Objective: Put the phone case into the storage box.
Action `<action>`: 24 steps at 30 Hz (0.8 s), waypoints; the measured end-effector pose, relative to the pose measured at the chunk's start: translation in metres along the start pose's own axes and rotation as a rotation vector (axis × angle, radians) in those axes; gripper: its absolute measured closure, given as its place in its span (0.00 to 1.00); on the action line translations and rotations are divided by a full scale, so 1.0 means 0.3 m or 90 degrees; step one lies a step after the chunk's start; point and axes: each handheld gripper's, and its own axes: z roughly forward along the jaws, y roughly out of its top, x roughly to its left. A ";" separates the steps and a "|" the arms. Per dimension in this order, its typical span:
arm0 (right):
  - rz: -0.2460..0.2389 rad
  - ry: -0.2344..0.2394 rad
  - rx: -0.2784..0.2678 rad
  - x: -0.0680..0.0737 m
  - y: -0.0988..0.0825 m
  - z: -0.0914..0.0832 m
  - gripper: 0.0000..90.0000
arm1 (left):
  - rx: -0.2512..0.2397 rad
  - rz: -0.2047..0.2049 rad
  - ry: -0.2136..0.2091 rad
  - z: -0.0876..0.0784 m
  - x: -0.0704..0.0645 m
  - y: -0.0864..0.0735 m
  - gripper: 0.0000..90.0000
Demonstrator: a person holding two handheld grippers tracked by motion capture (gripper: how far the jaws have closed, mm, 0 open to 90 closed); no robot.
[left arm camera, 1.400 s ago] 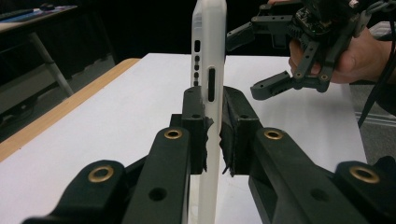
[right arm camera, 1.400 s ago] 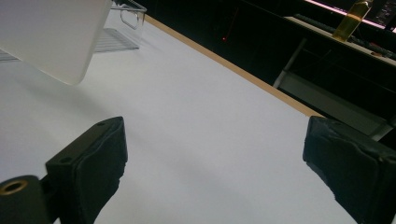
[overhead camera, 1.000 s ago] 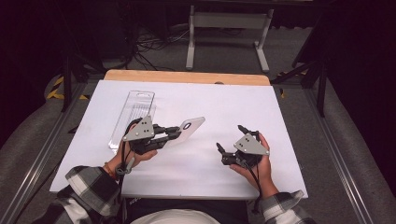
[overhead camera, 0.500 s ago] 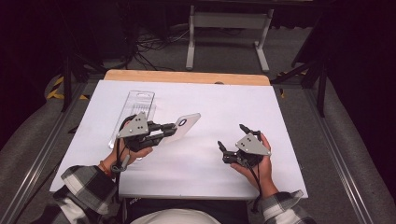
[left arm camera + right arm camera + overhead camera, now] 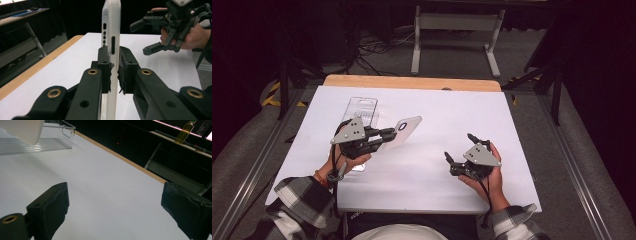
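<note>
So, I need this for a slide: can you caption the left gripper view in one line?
Left gripper clamps a white phone case edge-on above the white table, right gripper open beyond.

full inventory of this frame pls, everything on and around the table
phone case: 1, white translucent, held off the table at centre-left, clamped edge-on between the left gripper's jaws
clear plastic package: 1, transparent, flat on the table's far left, partly under the left hand
table: 1, white top with a wooden far edge
metal stand: 1, light grey, on the floor beyond the table
cables: several, dark, on the floor beyond the table
bottle: 1, yellowish, on a dark bench in the background
left gripper: 1, black, shut on the case
right gripper: 1, black, open, above the table at right
</note>
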 end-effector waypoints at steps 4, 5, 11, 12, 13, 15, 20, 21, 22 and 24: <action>-0.003 0.002 0.003 0.001 -0.001 0.001 0.09 | -0.004 -0.004 0.002 -0.006 0.002 0.002 0.90; -0.003 0.002 0.003 0.001 -0.001 0.001 0.09 | -0.002 -0.002 0.003 -0.010 0.005 0.003 0.90; -0.007 0.001 0.007 0.002 -0.002 0.004 0.09 | -0.008 -0.004 0.009 -0.022 0.019 0.003 0.90; -0.007 0.001 0.007 0.002 -0.002 0.004 0.09 | -0.008 -0.004 0.009 -0.022 0.019 0.003 0.90; -0.008 -0.001 0.007 0.002 -0.002 0.003 0.09 | -0.006 -0.006 0.007 -0.025 0.021 0.003 0.90; -0.007 0.001 0.007 0.002 -0.002 0.003 0.09 | -0.009 -0.005 0.010 -0.030 0.026 0.003 0.90; -0.012 0.000 0.007 0.005 -0.001 0.004 0.09 | -0.018 -0.008 0.013 -0.038 0.028 0.005 0.90; -0.010 0.001 0.006 0.005 -0.001 0.003 0.09 | -0.020 -0.010 0.012 -0.040 0.029 0.006 0.90; -0.008 0.002 0.006 0.004 -0.001 0.002 0.09 | -0.018 -0.004 0.014 -0.041 0.030 0.007 0.90; -0.010 0.001 0.007 0.004 -0.001 0.002 0.09 | -0.020 -0.007 0.016 -0.042 0.025 0.010 0.90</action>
